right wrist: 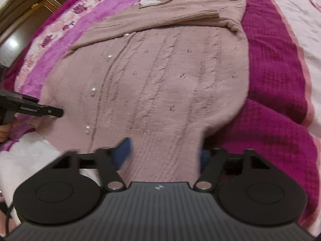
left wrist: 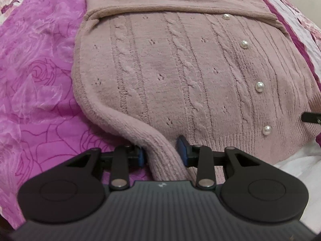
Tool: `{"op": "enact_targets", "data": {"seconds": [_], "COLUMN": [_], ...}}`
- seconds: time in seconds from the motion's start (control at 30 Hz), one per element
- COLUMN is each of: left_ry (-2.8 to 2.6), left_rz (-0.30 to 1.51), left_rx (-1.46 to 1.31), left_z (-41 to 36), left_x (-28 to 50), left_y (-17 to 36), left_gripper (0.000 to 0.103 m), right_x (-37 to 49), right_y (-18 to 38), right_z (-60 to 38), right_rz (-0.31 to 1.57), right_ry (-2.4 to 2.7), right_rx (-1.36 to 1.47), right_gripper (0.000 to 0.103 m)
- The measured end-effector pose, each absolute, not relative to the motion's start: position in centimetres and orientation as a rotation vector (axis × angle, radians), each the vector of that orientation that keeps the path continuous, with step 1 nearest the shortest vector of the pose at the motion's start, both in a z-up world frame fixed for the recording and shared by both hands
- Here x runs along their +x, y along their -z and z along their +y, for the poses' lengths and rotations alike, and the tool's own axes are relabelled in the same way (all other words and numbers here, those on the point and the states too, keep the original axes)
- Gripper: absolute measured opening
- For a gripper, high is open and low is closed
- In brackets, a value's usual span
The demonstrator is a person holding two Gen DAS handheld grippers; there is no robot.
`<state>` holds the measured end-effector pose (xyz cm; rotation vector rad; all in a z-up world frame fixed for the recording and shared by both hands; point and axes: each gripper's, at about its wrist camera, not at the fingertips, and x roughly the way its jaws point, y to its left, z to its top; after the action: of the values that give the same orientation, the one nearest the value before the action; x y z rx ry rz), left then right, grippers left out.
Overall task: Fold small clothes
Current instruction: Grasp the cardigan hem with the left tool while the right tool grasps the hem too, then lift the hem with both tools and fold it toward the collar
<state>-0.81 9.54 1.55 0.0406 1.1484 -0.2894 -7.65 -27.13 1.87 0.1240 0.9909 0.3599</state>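
Note:
A dusty-pink cable-knit cardigan (left wrist: 170, 70) with pearl buttons (left wrist: 259, 86) lies flat on the bed, sleeves folded across its top. My left gripper (left wrist: 162, 152) is open, its blue pads on either side of the ribbed hem corner (left wrist: 162, 156), which is raised into a ridge between them. In the right wrist view the cardigan (right wrist: 160, 80) fills the middle. My right gripper (right wrist: 164, 154) is open, its pads on either side of the other hem corner (right wrist: 164, 160). The view is blurred. The left gripper's finger (right wrist: 40, 108) shows at the left edge.
A purple rose-patterned bedspread (left wrist: 36, 80) lies left of the cardigan. A dark magenta knit blanket (right wrist: 280, 80) lies to its right. White sheet (left wrist: 297, 160) shows near the hem. A wooden headboard (right wrist: 26, 6) stands at the far left.

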Motion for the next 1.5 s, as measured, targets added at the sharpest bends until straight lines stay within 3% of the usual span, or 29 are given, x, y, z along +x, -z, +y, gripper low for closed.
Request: {"op": "enact_targets", "data": {"seconds": [0.1,0.23,0.87,1.5], "left_ry": [0.274,0.274,0.239,0.166], "left_rz": [1.130,1.089,0.727,0.633], "left_rx": [0.013,-0.060,-0.360,-0.416], "left_z": [10.1,11.0,14.3,14.9], "left_x": [-1.2,-1.6,-2.4,1.1], "left_y": [-1.8,-2.6,-9.4,-11.6], "left_gripper": [0.019,0.015,0.015,0.015], "right_x": [-7.7,-7.9,-6.8,-2.0], "right_y": [-1.8,-2.1,-5.5,-8.8], "right_z": [-27.9,-29.5,-32.3,-33.4], "right_rz": [0.979,0.947,0.586,0.460], "right_ry": [-0.357,-0.365,-0.398,-0.364], "right_rx": [0.167,0.296,0.670,0.686], "right_gripper": [0.027,0.020,0.016,0.016]}}
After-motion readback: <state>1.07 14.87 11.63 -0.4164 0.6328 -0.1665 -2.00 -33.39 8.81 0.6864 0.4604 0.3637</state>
